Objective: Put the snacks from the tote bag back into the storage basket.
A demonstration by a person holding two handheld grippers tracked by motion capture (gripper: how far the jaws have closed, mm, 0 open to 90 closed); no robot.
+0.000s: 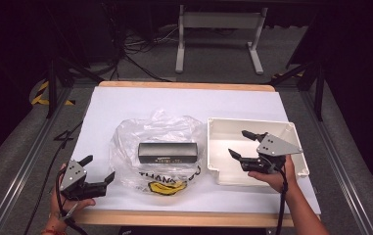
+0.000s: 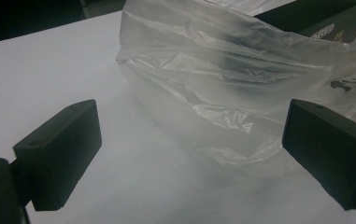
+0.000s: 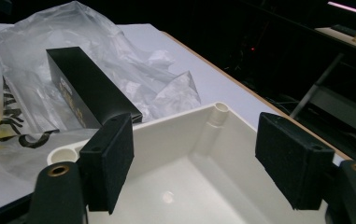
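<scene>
Black box (image 1: 167,152) is lying flat on the crinkly clear plastic bag (image 1: 125,142) mid-table in the high view, right beside the white tray (image 1: 213,147). Left gripper (image 1: 97,170) is sitting by the bag's near-left corner, jaws spread, gripping nothing. Right gripper (image 1: 239,143) is hovering over the tray, jaws apart and empty too.

Left gripper view: the left gripper (image 2: 189,154) is pointing at the bag (image 2: 222,84), just short of it, with a corner of the box (image 2: 325,21) peeking over the top.

Right gripper view: the right gripper (image 3: 194,158) is hanging over the tray's hollow (image 3: 175,135), not touching it, and the box (image 3: 87,88) is lying past the rim on the bag (image 3: 133,70).
</scene>
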